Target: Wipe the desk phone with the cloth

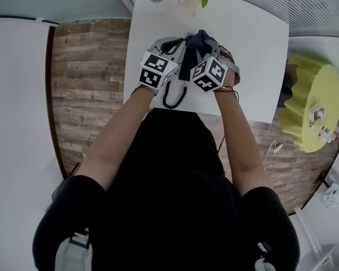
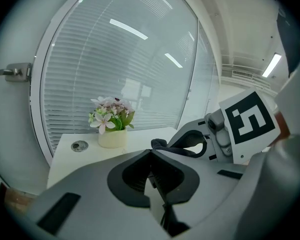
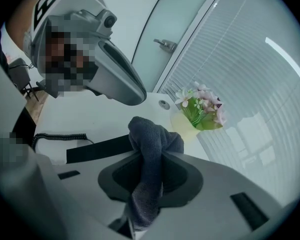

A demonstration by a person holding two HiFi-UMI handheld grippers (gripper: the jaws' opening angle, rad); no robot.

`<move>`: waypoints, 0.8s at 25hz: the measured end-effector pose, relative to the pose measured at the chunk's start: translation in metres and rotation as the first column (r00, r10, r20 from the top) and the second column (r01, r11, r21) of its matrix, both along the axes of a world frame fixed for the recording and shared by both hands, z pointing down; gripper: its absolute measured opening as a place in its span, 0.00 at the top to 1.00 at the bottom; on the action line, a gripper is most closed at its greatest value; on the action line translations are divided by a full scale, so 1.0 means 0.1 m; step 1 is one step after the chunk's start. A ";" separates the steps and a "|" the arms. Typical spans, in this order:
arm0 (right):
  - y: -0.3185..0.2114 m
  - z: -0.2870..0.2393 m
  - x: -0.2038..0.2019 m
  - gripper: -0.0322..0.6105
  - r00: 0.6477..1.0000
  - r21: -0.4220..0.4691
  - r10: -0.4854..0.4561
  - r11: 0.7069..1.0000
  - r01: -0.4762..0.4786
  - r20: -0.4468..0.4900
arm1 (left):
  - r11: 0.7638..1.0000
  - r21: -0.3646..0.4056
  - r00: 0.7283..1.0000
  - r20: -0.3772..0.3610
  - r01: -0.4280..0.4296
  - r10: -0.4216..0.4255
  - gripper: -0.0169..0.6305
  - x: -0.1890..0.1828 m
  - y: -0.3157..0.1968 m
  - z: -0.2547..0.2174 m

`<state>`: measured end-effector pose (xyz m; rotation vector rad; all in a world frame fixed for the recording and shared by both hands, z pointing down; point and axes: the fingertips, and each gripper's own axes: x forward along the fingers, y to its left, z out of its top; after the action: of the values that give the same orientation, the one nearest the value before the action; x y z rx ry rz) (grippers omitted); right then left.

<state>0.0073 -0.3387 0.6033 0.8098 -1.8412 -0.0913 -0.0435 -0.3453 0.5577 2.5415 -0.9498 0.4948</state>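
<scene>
right hand-held gripper (image 3: 151,154): clamped on the dark grey cloth (image 3: 152,134). A bunched wad pokes out past the tips and the rest hangs back between the jaws.
left hand-held gripper (image 2: 151,153): jaws together with nothing in them, sitting just beside the right one in the middle of the head view.
desk phone: I'd guess it's right under the two grippers. All I can really make out is the curly phone cord (image 1: 172,97), looping toward the near edge of the white tabletop (image 1: 254,49).
risk 1: not much cloth sticks out, so a steep angle could put hard jaw on the phone instead of fabric.
risk 2: nothing's bracing the phone, so a firm wipe could shove it along the tabletop.
risk 3: the cord loop is close, so a jaw could snag it and drag things toward the edge.
containers: just a pale pot (image 2: 112,138) at the upper middle of the head view, holding pink-white flowers (image 2: 110,113) with green leaves. It's well clear of the grippers.
</scene>
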 end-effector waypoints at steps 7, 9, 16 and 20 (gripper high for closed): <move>0.01 0.01 0.00 0.81 0.997 -0.017 0.025 1.000 -0.024 0.068 | 0.999 -0.035 1.000 0.003 0.007 -0.007 0.96 -0.02 0.06 0.17; 0.02 0.01 0.01 0.81 0.995 -0.022 0.037 0.999 -0.035 0.088 | 0.999 -0.044 1.000 0.010 0.004 -0.004 0.96 -0.03 0.10 0.22; 0.04 0.02 0.00 0.81 0.985 -0.022 0.084 0.996 -0.082 0.149 | 0.998 -0.061 1.000 0.018 0.007 -0.006 0.96 -0.09 0.17 0.32; 0.10 0.04 0.00 0.81 0.983 -0.029 0.091 0.996 -0.087 0.157 | 0.998 -0.067 1.000 0.021 0.009 -0.008 0.96 -0.09 0.22 0.34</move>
<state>0.0075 -0.3283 0.6077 0.9047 -1.9483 0.0516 -0.0524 -0.3230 0.5921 2.4757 -0.9348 0.5430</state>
